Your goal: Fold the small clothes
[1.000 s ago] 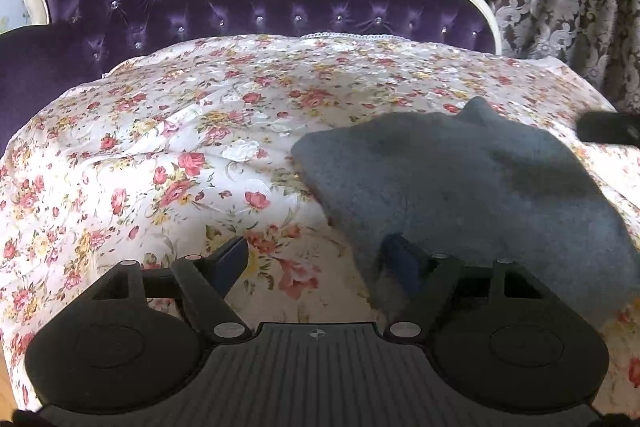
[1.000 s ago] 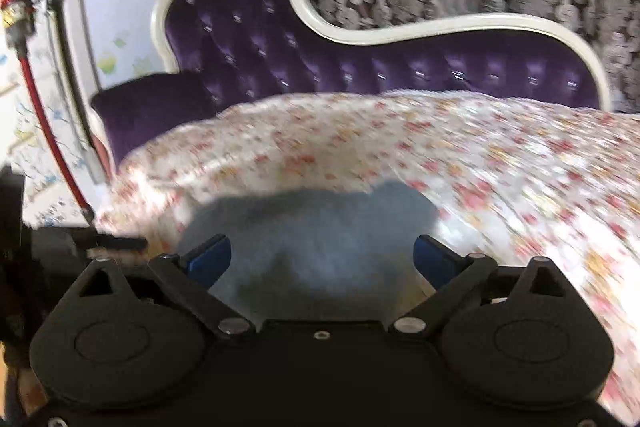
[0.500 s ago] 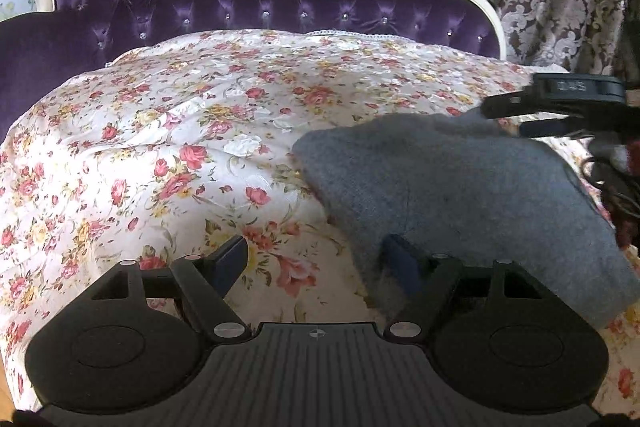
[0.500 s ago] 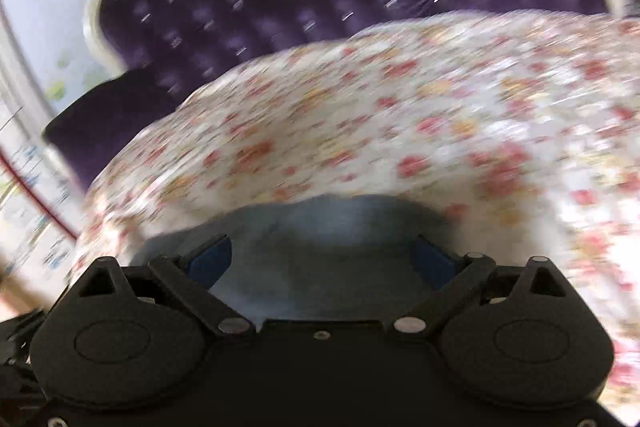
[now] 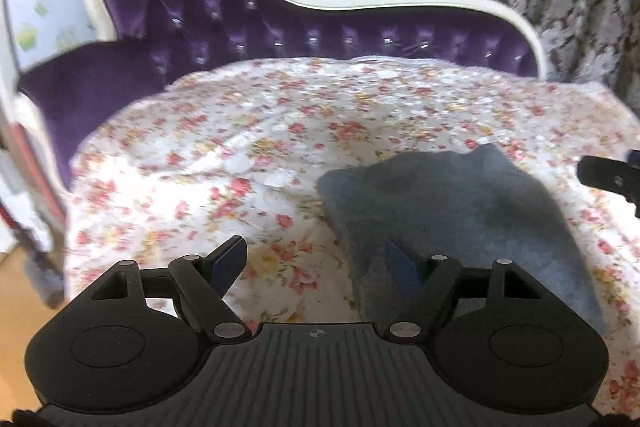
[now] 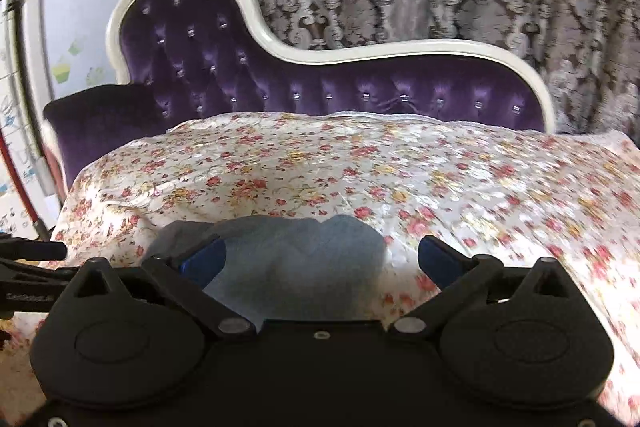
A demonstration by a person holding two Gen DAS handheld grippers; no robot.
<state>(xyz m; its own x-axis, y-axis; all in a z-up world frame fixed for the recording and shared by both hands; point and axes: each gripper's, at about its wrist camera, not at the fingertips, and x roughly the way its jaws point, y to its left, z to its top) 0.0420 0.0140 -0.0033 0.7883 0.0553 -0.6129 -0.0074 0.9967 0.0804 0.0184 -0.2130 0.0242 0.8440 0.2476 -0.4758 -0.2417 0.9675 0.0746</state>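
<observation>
**A:** Where do we stand with the grey garment?

**B:** It lies flat on the floral sheet, toward the front edge of the couch. From our left gripper it sits ahead and to the right; that gripper's right finger is over the cloth's near left border, while the left finger hangs over bare sheet.

**A:** And our right gripper?

**B:** The cloth is straight ahead of it and slightly left, its far border showing between the spread fingers. Both claws are released, holding nothing.

**A:** Which way does the piece run?

**B:** In the left view its long axis slants from the far left corner down toward the near right, so we judge a fold across that line is the sensible one. The left gripper is already at an edge, so it seems the nearer for a pinch.

**A:** Room to move?

**B:** Plenty of open sheet to the left and behind, up to the purple backrest. On the near side, the sheet drops off the couch's front, so we should not drag the cloth toward us.
</observation>
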